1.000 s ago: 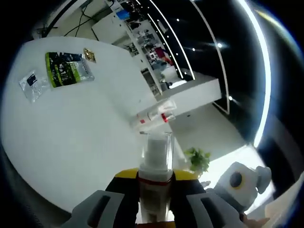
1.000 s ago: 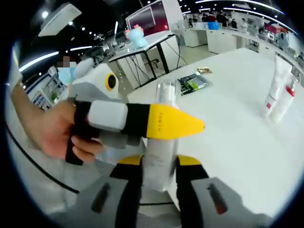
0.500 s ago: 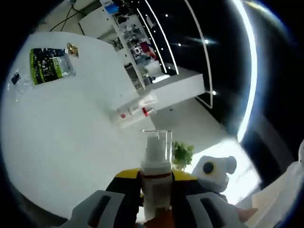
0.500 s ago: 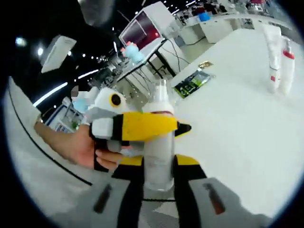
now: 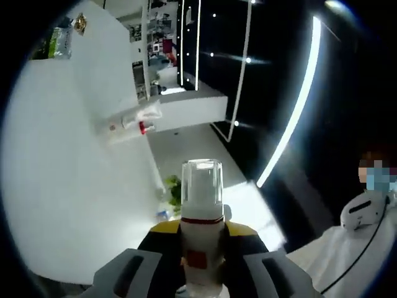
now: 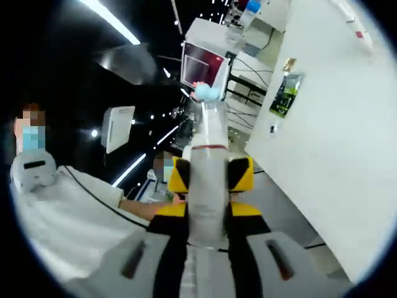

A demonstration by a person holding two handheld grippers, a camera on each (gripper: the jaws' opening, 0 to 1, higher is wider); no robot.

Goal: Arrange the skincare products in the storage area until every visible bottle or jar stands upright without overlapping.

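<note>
Right now both of your grippers pinch the same white pump bottle with a clear plastic cap (image 5: 201,233), and it hangs off the table in the air between them.

Left gripper view: your left gripper (image 5: 201,273) has its 2 yellow-and-black jaws pressed against the bottle's lower body. The clear cap points up the frame, with a thin red band and a small red label under it. The white table (image 5: 68,161) runs up the left side, tilted steeply. On it, well apart from the held bottle, 2 white tubes with red marks (image 5: 133,121) stand close together near the table's edge. A green-and-black flat packet (image 5: 56,43) lies at the far top left corner. A small green potted plant (image 5: 173,189) sits on the floor just left of the cap. A person in a white top (image 5: 360,230) is at the right edge.

Right gripper view: your right gripper (image 6: 208,233) clamps the bottle (image 6: 208,180) from below. The left gripper's yellow jaws sit on both sides of it higher up. The white table (image 6: 329,143) fills the right side; the green packet (image 6: 285,93) lies near its far edge. A sleeve (image 6: 80,217) and forearm reach in from the left.
</note>
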